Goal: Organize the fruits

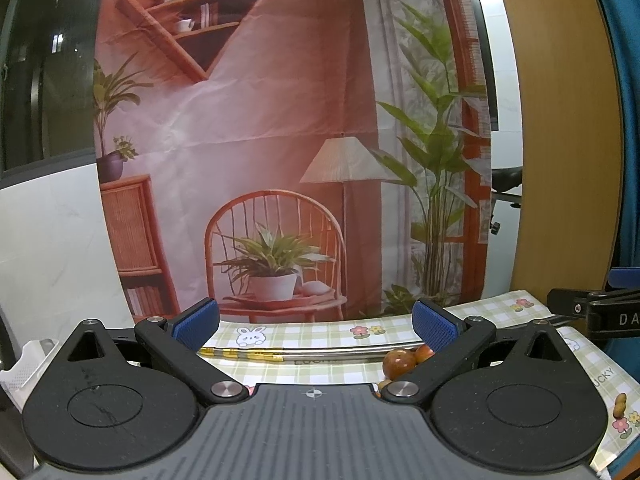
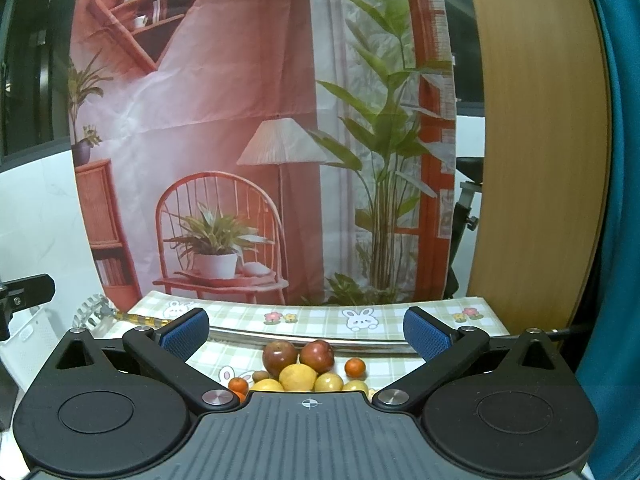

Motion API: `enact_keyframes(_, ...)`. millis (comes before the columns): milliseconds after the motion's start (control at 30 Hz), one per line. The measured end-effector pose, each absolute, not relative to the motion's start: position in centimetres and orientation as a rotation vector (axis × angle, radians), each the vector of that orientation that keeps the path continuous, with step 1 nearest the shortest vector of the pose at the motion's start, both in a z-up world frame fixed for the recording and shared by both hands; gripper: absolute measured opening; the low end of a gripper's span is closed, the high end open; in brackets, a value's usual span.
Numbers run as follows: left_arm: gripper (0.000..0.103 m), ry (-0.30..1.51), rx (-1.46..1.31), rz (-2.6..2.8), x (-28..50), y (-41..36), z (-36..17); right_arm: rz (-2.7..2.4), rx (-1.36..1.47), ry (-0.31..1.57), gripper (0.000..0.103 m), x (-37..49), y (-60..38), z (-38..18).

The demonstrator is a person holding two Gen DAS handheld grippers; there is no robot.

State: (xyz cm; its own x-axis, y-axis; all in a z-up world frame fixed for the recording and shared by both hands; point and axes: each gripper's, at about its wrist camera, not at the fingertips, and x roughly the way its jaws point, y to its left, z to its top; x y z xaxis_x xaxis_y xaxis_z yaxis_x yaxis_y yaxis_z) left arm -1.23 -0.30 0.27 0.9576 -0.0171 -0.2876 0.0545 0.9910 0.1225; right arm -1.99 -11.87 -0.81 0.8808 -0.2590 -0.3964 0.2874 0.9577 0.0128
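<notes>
Left gripper (image 1: 316,326): jaws apart, empty, held above the checked cloth on the desk (image 1: 320,368); only two reddish fruits (image 1: 408,360) show, low and toward its right finger. Right gripper (image 2: 306,330): jaws apart, empty. The fruit pile (image 2: 304,368) (two apples, yellow fruits, small oranges) lies directly ahead and below, centred between its fingers. Judgement: the right hand is nearer; a forward-down reach is needed.

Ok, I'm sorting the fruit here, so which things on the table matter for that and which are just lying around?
For the job:
- two red apples
- small oranges
- yellow fruits
- small brown fruit
- both tools, open and empty: left, right

Just lying about:
- long metal rod with gold-banded handle
- checked bunny tablecloth
- white basket
- printed backdrop
</notes>
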Motion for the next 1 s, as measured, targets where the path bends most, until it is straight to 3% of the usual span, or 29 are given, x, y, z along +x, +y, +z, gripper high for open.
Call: enact_keyframes(1000,0.103,0.351,0.077,-0.050,2.0,1.6,-0.9,-0.245,0.076,0.386,0.103,-1.5,-12.7,-2.2)
